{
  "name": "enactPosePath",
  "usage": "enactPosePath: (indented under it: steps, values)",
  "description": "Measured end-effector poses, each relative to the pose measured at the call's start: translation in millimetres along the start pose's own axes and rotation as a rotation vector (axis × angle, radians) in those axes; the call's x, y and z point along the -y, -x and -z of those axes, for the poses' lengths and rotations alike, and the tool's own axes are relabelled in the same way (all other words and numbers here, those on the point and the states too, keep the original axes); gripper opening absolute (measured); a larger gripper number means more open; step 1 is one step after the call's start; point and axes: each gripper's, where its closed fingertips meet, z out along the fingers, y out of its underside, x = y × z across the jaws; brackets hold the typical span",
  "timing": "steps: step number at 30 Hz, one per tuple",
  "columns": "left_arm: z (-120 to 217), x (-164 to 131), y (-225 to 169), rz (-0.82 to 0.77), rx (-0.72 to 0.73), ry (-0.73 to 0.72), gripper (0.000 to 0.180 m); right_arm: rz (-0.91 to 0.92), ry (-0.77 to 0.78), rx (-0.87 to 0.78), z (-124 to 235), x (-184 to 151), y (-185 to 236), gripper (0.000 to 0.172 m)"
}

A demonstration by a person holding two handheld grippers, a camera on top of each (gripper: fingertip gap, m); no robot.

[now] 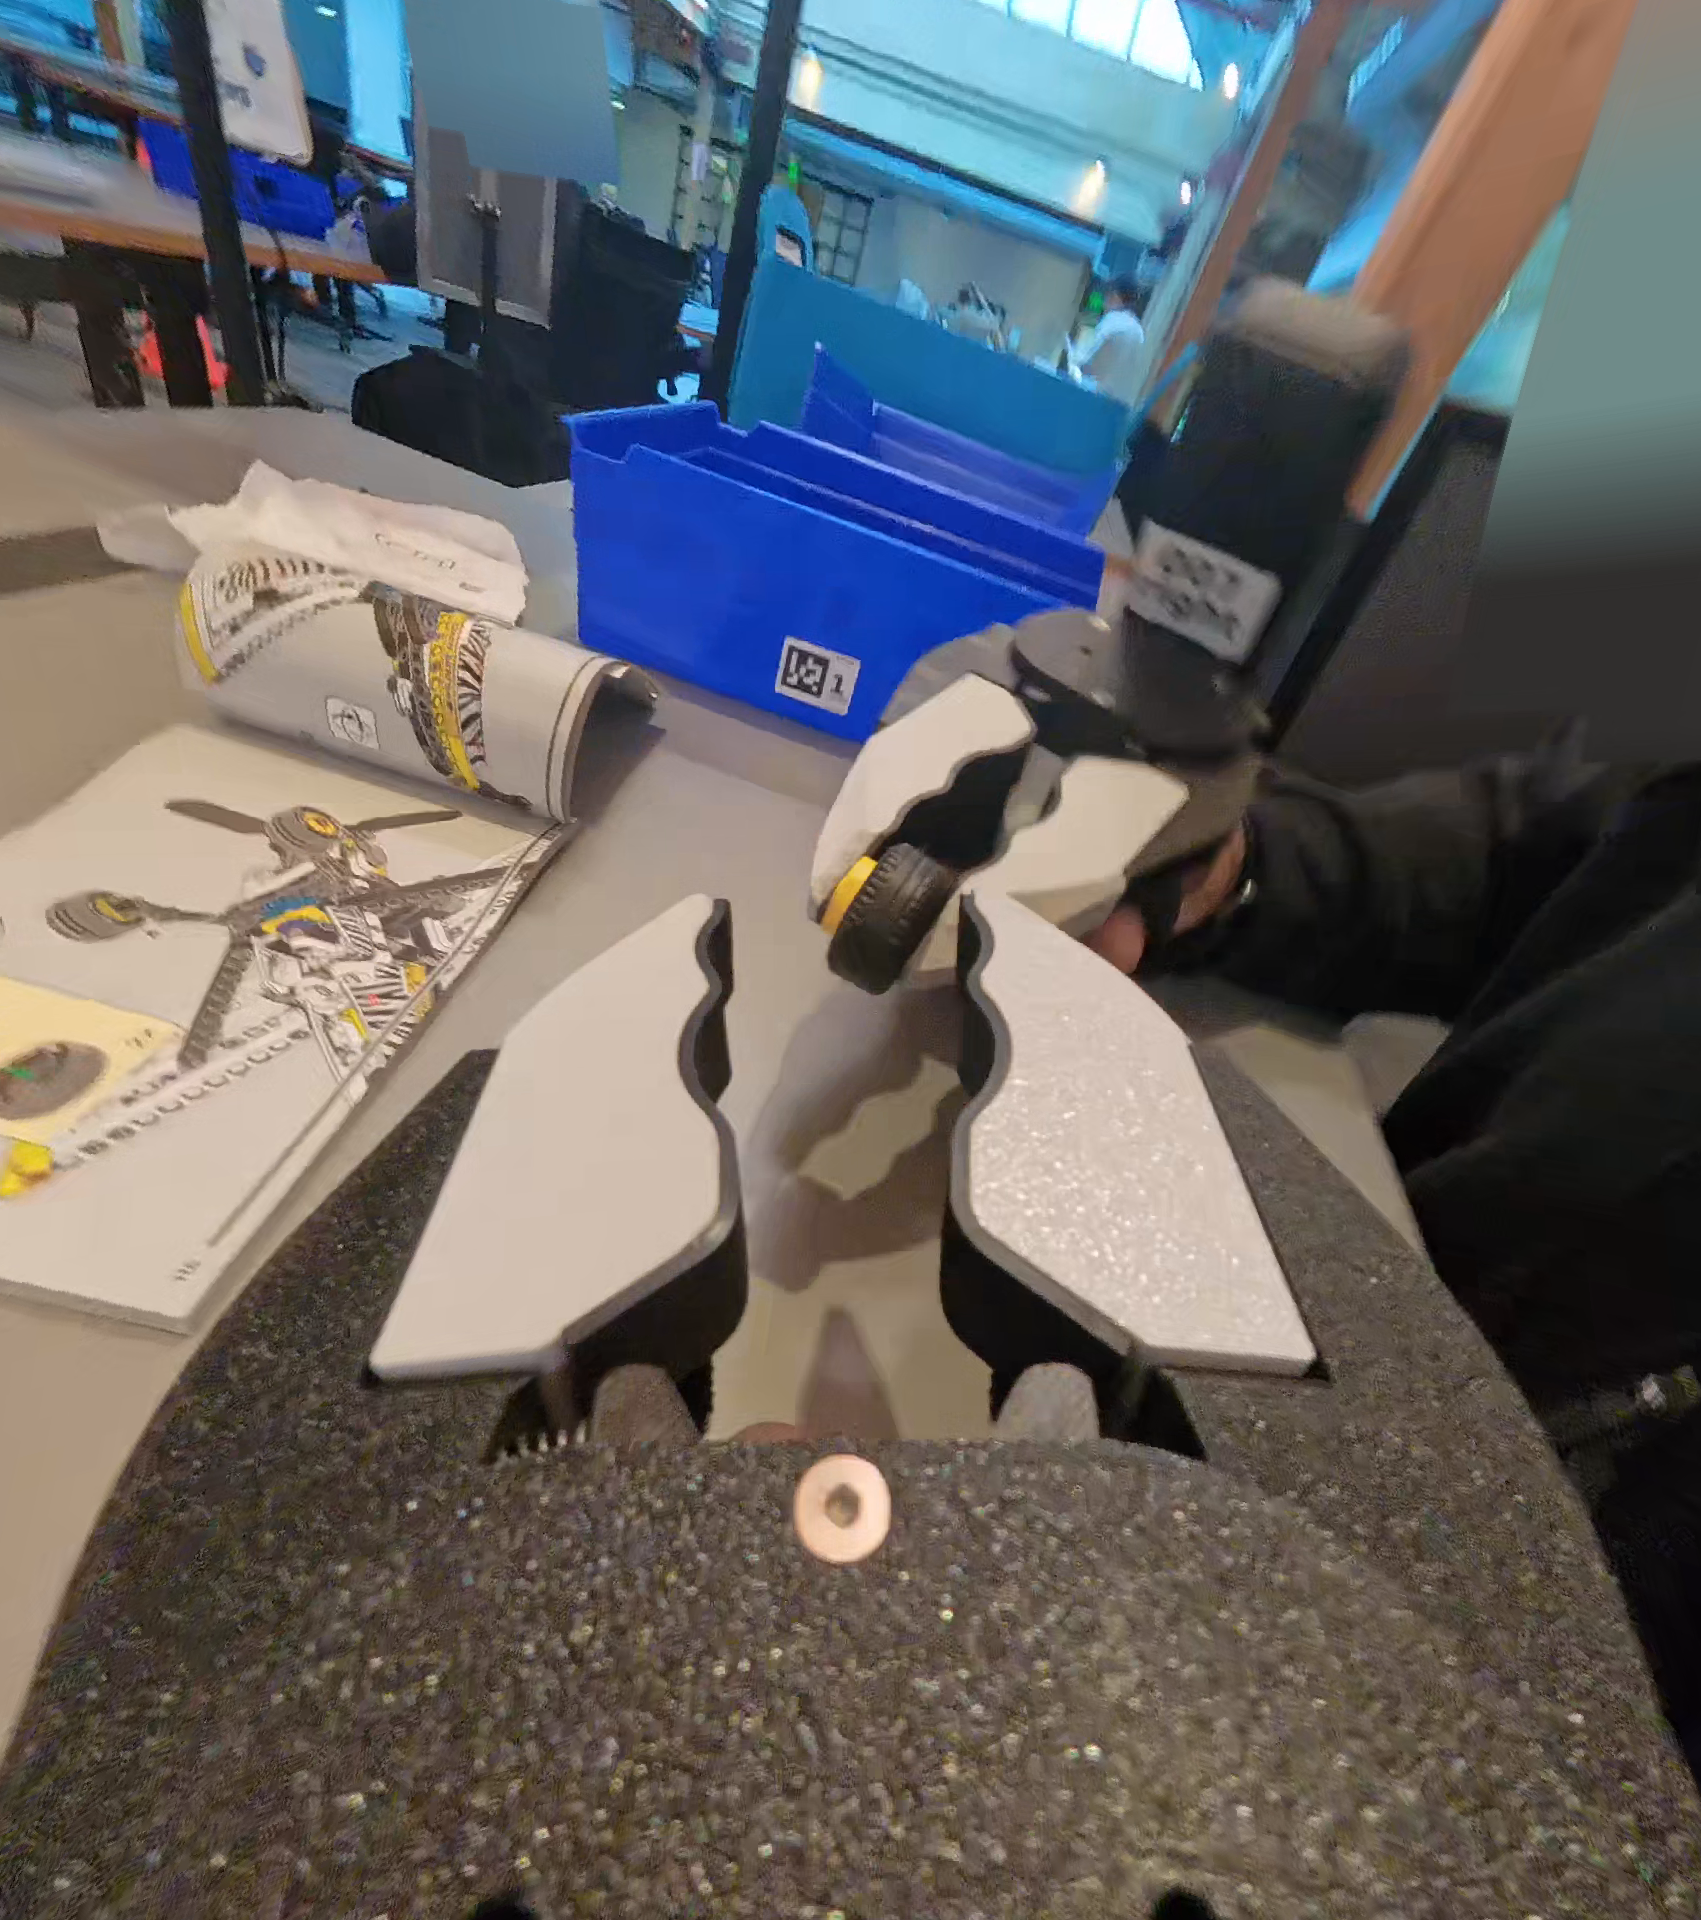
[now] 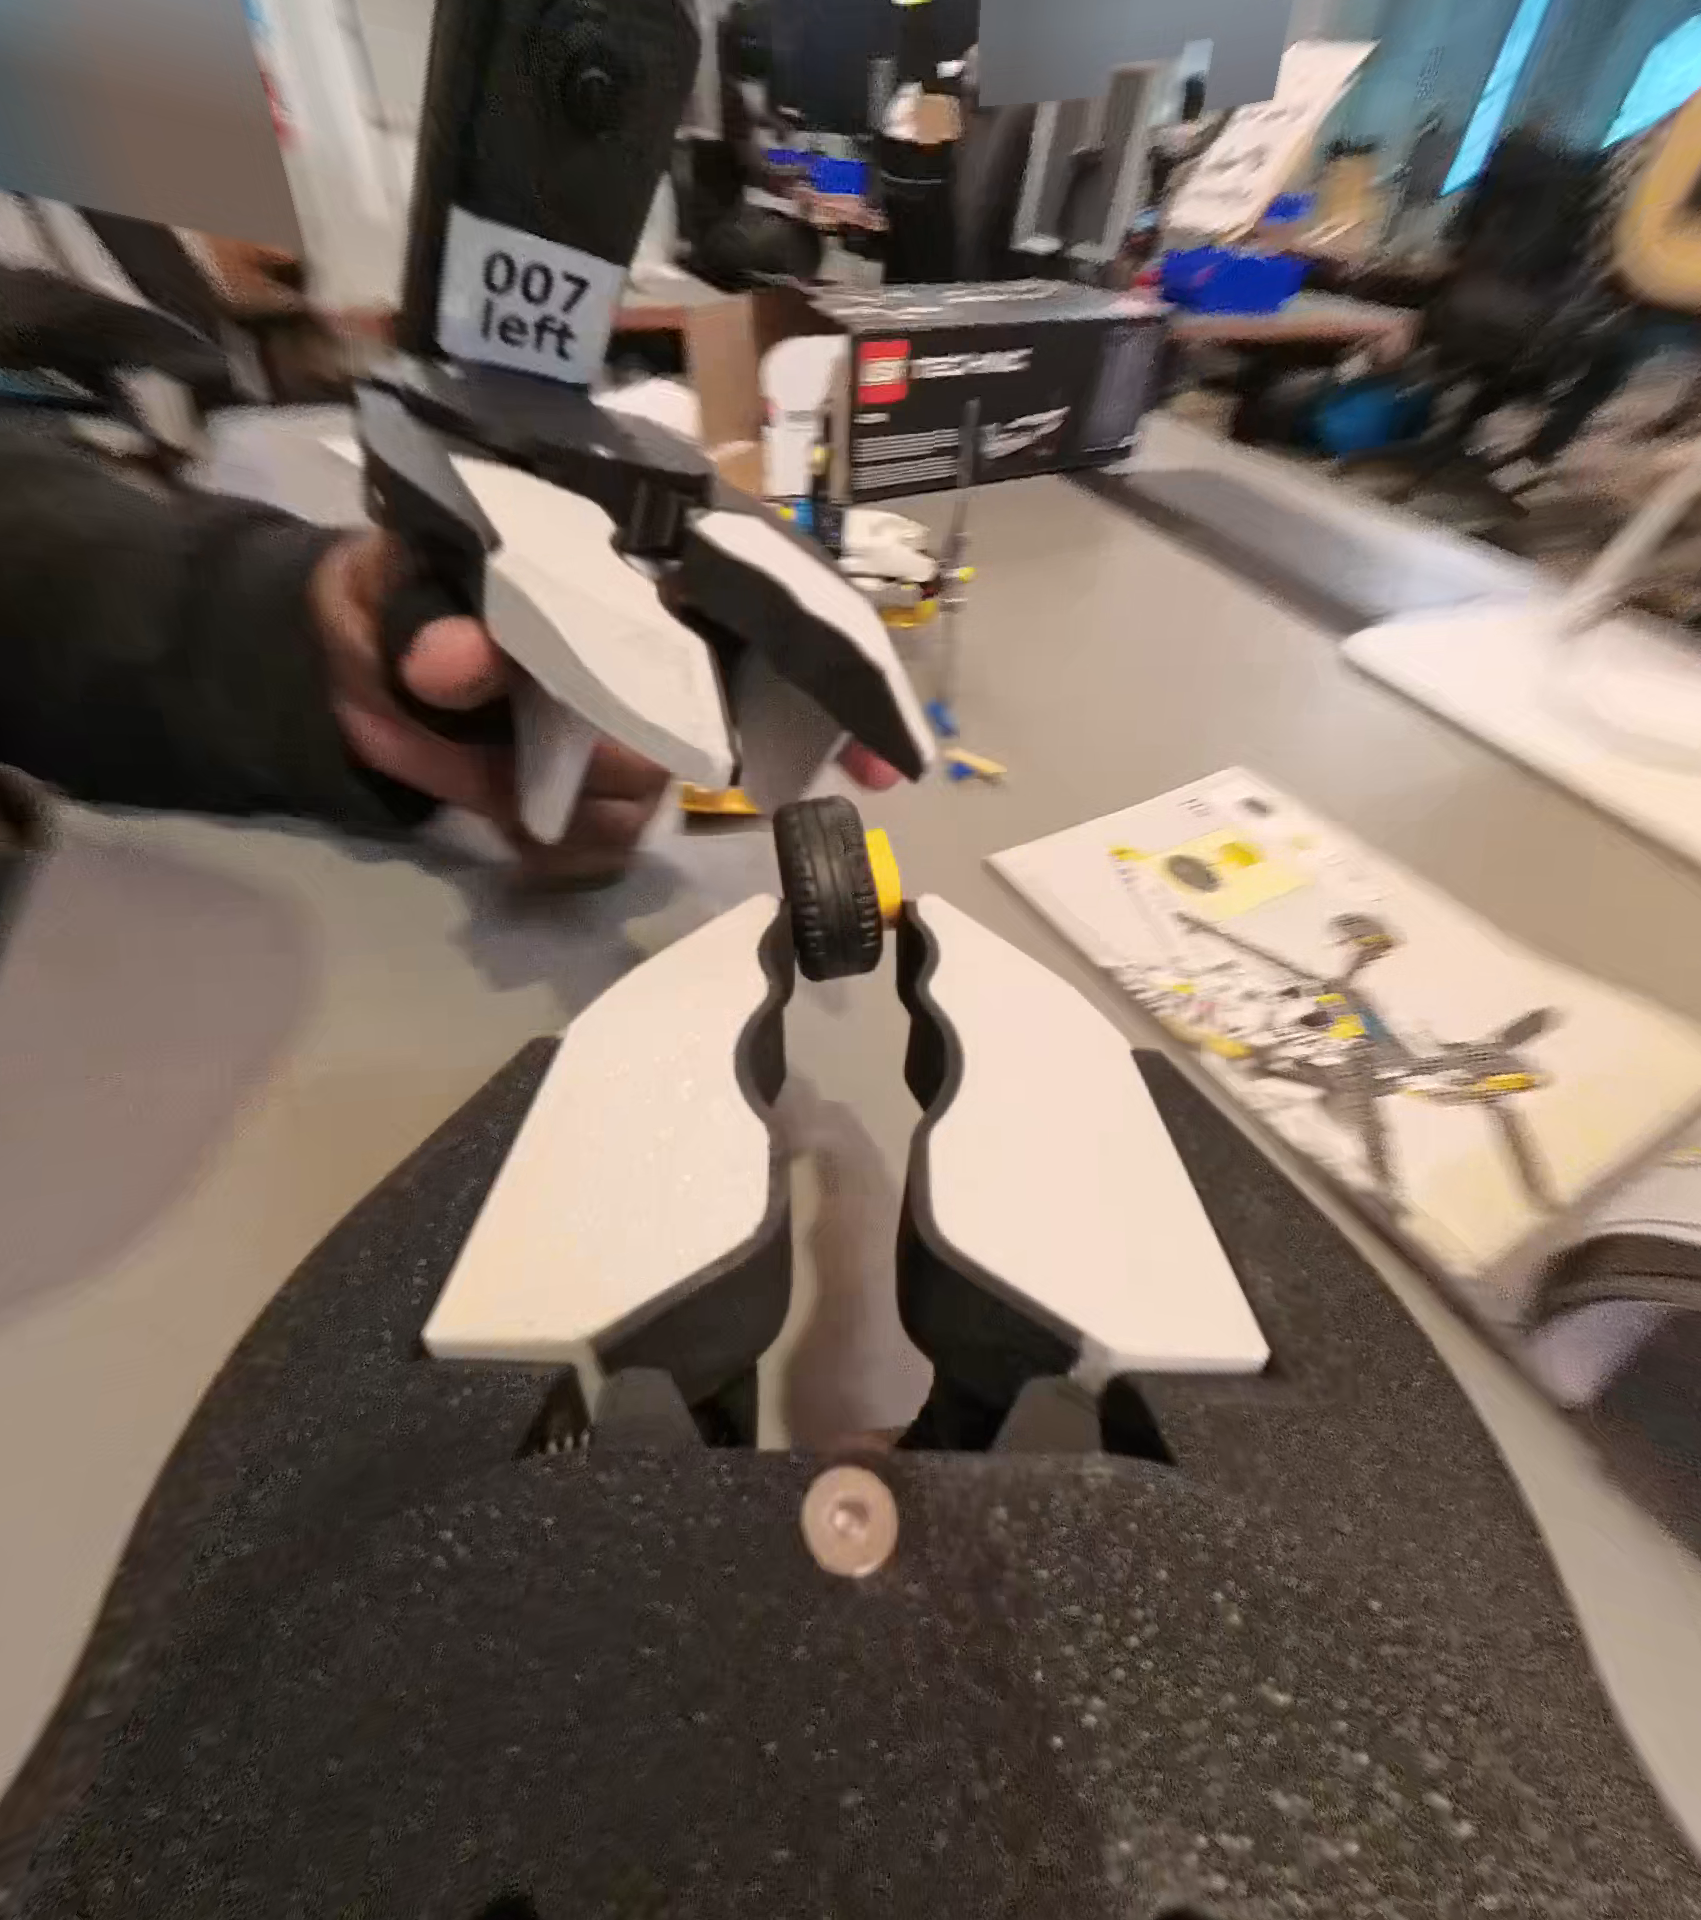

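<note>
Grey worktop, open instruction booklet flat at left with pages curled at far end, crumpled white paper behind it, blue bin far centre, small yellow piece on booklet

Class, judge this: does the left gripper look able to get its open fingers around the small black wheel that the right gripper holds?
Probably yes: the left gripper is open with nothing in it, and the wheel pinched by the right gripper sits just beyond its fingertips, unobstructed.

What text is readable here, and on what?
Not quoting writing; bearers only.
White tag on left gripper: legible.
White label on right gripper: blurred.
White sticker on blue bin: legible.
Dark box: blurred.
Booklet: too small.
</note>
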Motion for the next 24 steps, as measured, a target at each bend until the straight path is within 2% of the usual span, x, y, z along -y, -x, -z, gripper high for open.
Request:
enactPosePath:
  steps: [4, 8, 12, 19, 24]
  values:
    - [-6.9, -17.0, -11.0, -0.059, -0.078, 0.081, 0.038, -0.235, -0.026, 0.121, 4.9, 0.1, -3.6, 0.018]
    - [-12.0, -17.3, -8.6, -0.06, -0.053, 0.076, 0.025, -0.33, -0.009, 0.231, 7.5, -0.2, 6.8, 0.018]
    - [-12.8, -17.4, -10.0, -0.061, -0.051, 0.073, 0.022, -0.372, 0.04, 0.258, 5.9, -5.7, 9.9, 0.018]
    - [-13.9, -24.2, 1.8, -0.132, 0.105, 0.119, 0.014, -0.322, 0.079, 0.142, 1.7, -12.5, 0.8, 0.018]
    - [-13.6, -23.6, 6.8, -0.037, 0.129, 0.104, 0.014, -0.266, 0.055, 0.048, 4.0, -10.2, -5.3, 0.02]
